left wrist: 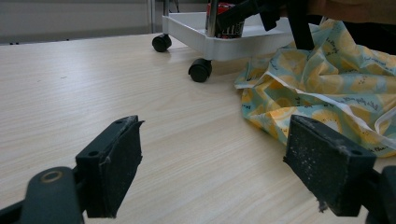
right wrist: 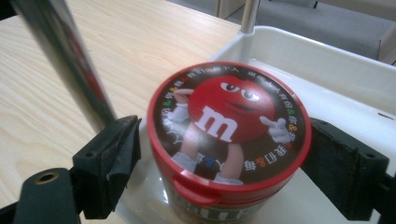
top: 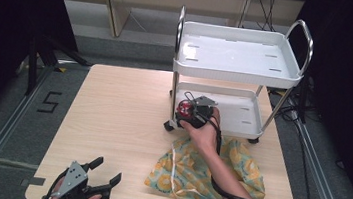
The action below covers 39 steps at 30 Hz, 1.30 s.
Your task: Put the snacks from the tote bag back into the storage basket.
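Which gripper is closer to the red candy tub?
The right one. The right gripper has its jaws on either side of the red candy tub on the cart's lower tray. The left gripper sits open at the table's near edge, far away.

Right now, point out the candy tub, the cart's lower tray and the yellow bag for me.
candy tub [right wrist: 229, 119]: right gripper view, middle of its red lid.
lower tray [top: 243, 118]: high view, bare white floor.
yellow bag [top: 244, 175]: high view, right side of the cloth.

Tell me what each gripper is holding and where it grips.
Right gripper brackets the red-lidded candy tub at its sides below the lid, on the cart's lower tray; contact unclear. Left gripper holds nothing.
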Available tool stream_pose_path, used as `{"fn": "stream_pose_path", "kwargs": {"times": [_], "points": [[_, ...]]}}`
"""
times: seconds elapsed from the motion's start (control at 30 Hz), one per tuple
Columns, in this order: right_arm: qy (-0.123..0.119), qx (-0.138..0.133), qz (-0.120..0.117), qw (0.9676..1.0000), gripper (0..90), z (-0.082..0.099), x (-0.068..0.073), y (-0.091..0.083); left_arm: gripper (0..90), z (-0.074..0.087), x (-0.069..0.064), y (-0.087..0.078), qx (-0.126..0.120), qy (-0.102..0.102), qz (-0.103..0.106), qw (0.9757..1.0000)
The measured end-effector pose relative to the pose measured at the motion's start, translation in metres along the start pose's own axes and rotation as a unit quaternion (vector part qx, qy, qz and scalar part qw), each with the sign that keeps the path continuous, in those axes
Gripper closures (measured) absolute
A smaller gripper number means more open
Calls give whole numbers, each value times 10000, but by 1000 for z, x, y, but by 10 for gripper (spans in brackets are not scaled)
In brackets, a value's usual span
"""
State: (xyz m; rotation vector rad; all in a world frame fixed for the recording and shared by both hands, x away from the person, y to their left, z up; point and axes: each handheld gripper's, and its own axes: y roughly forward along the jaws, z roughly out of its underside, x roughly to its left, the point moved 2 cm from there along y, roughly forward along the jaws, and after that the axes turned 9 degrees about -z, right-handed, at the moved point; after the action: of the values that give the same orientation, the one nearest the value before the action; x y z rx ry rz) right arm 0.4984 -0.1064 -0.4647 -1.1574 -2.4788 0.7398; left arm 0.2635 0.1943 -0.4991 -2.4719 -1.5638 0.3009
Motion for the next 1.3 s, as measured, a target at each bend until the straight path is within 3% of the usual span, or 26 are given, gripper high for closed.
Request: {"fn": "stream_pose_path", "kwargs": {"times": [0.37,0.53,0.57,0.6,0.67,0.77,0.97,1.03,1.17,1.2,1.3], "points": [[-41,62,70,9999,157,-6,7,-19,179,0,0,0,38,-5,-34,10000],[-78,19,-37,10000,159,-7,7,-31,179,0,0,0,-16,-24,-28,10000],[-442,-55,-166,9989,162,-7,3,-35,179,0,0,0,2,-13,-31,10000],[-206,-48,-181,9996,163,-6,7,-39,179,0,1,0,-21,15,-10,10000],[-244,-63,-213,9995,163,-5,6,-41,179,0,1,0,-19,15,-12,10000],[-108,-41,-359,9993,176,1,6,-54,179,0,0,0,31,-4,-59,10000],[-238,-56,-425,9988,182,8,1,-65,179,1,0,0,56,6,-72,10000],[-99,-72,-398,9991,184,12,1,-73,179,1,0,0,52,3,-70,10000],[-215,-72,-439,9988,187,16,-2,-80,179,1,0,0,57,4,-73,10000],[-112,-83,-416,9990,194,19,-1,-82,179,1,0,0,65,10,-70,10000],[-105,-103,-469,9988,208,22,0,-87,179,1,1,0,57,24,-65,10000]]}}
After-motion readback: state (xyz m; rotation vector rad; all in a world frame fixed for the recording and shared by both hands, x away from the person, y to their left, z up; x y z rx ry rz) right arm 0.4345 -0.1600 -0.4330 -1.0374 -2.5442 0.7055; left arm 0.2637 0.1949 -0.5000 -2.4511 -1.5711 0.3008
